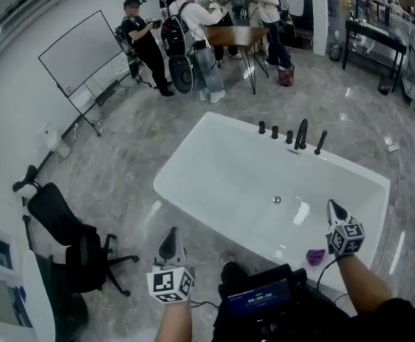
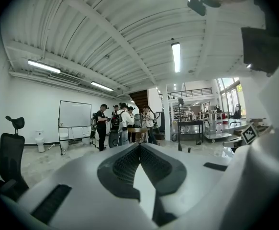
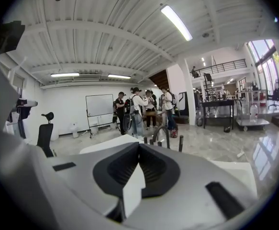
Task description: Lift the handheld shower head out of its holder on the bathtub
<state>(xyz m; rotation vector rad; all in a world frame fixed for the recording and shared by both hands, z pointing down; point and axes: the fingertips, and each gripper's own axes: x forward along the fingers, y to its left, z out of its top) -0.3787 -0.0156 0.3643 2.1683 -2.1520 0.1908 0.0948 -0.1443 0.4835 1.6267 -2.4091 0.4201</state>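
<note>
A white freestanding bathtub (image 1: 214,166) fills the middle of the head view. On its far rim stand black fittings: small knobs, a curved spout (image 1: 301,134) and the slim black handheld shower head (image 1: 321,142) upright in its holder. My left gripper (image 1: 170,234) hovers over the floor in front of the tub's near left side, shut and empty. My right gripper (image 1: 332,206) is over the tub's near right rim, also shut with nothing in it. In the right gripper view the spout (image 3: 162,134) and shower head (image 3: 181,143) stand well beyond the closed fingertips.
Several people (image 1: 193,27) stand at the back by a wooden table (image 1: 239,35). A whiteboard (image 1: 86,52) stands at the left and a black office chair (image 1: 68,230) near my left side. A purple object (image 1: 315,256) lies on the tub's near rim. A black table (image 1: 374,38) is far right.
</note>
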